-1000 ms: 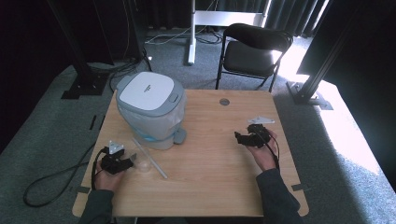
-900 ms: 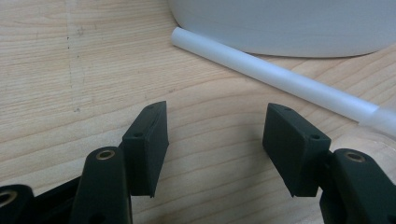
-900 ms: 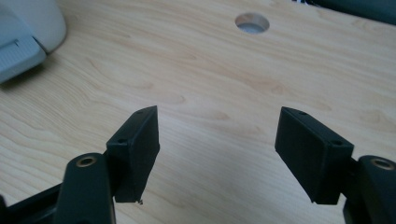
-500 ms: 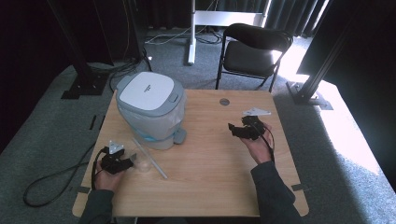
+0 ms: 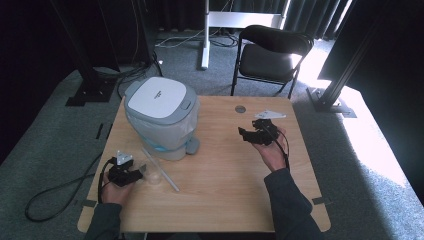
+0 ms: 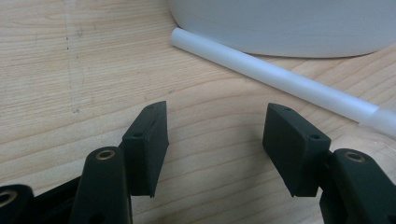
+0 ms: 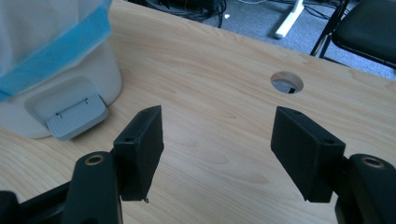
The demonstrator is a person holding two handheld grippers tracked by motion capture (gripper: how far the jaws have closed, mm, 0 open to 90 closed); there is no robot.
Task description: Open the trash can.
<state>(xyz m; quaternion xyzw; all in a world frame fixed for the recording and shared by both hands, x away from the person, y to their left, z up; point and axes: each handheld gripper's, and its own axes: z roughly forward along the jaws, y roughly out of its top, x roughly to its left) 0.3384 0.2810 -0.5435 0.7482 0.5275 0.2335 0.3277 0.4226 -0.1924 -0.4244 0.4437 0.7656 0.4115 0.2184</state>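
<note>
The white tube (image 6: pixel 280 77) is being shown lying on the bench (image 6: pixel 70 70) just beyond the left gripper (image 6: pixel 215 140), outside its parted fingers (image 6: pixel 149 144). The right gripper (image 7: pixel 217 149), its fingers (image 7: pixel 142 149) apart on nothing after closing slightly, is being held above the bench, well apart from the bin (image 5: pixel 160 117).

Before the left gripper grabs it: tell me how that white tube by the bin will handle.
The white tube looks round and smooth, so a nudge would probably roll it across the table. It is thin and long, so likely light. It lies close against the bin, which may crowd the jaws.
</note>
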